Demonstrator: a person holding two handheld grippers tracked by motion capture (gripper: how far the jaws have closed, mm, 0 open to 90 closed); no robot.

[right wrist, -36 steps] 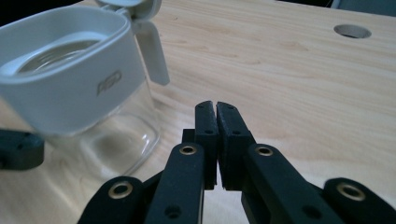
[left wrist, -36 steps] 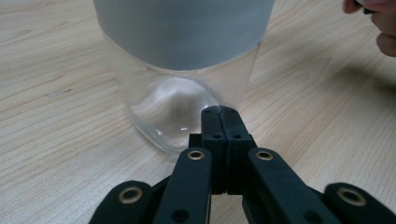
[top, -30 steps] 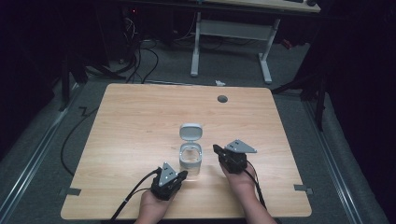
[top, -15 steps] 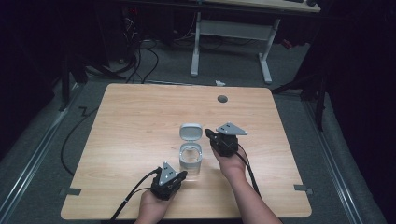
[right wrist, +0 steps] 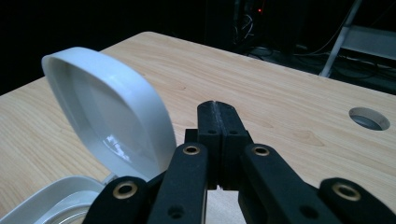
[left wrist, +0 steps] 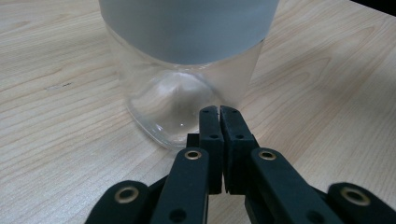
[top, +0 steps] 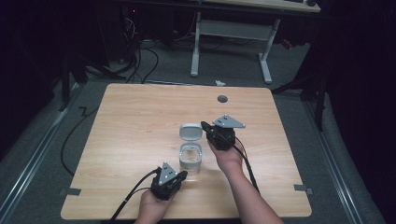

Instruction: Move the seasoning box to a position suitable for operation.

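A clear square jar (top: 190,157) with a grey-white collar stands mid-table; its hinged white lid (top: 191,131) is flipped up and open at the far side. My left gripper (top: 182,173) is shut and empty, its tips just short of the jar's glass base (left wrist: 177,100). My right gripper (top: 204,126) is shut and empty too, held right beside the raised lid (right wrist: 109,112), whose hollow inside faces the camera. The jar's rim (right wrist: 51,200) shows at the bottom left of the right gripper view.
The wooden table (top: 140,116) has a round cable hole (top: 222,99) near its far edge. Tape marks sit at the near corners (top: 70,192). Cables trail from both grippers off the near edge. A white desk frame (top: 229,42) stands on the floor beyond.
My right gripper has travelled away from me and leftward, from beside the jar to beside the raised lid. The left gripper and jar have stayed put.
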